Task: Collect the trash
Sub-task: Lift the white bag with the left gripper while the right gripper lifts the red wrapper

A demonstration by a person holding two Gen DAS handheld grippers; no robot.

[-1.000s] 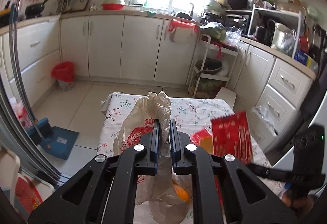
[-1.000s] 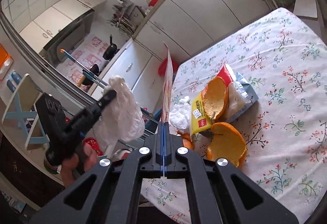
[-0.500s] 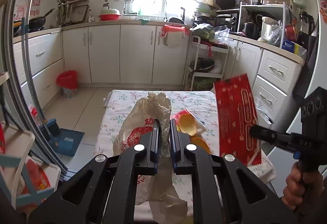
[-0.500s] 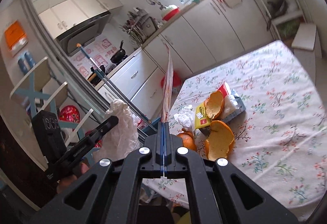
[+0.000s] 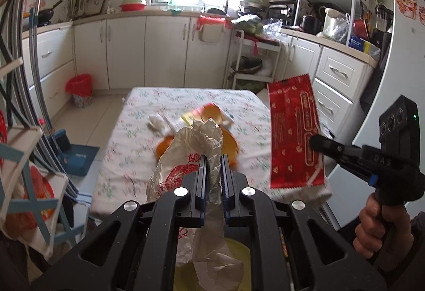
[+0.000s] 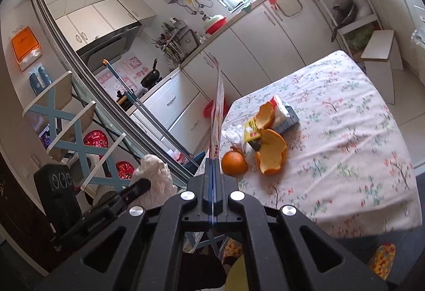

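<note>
My left gripper [image 5: 212, 158] is clenched on the gathered neck of a crinkled plastic bag [image 5: 186, 168], the rest of it drooping below the fingers. My right gripper [image 6: 213, 162] is clamped flat on the lower end of a red wrapper [image 5: 293, 131]. The wrapper stands nearly upright in the air off the table's right edge, long axis vertical, printed face toward the left camera, only its thin edge toward the right one.

The job now, as I read it, is getting that wrapper into the bag. The bag's mouth looks pinched shut in my left jaws, though the folds hide it and I can't be sure, so I'd want an opening first. Then tip the wrapper end-on and feed it in lengthwise, narrow end leading, rather than pushing it in broadside.

More trash waits on the floral table [image 6: 358, 131], near its left edge and toward the near end: orange peels [image 6: 272, 152], a whole orange [image 6: 233, 163], a yellow packet [image 6: 252, 133], crumpled tissue [image 6: 233, 135].
</note>
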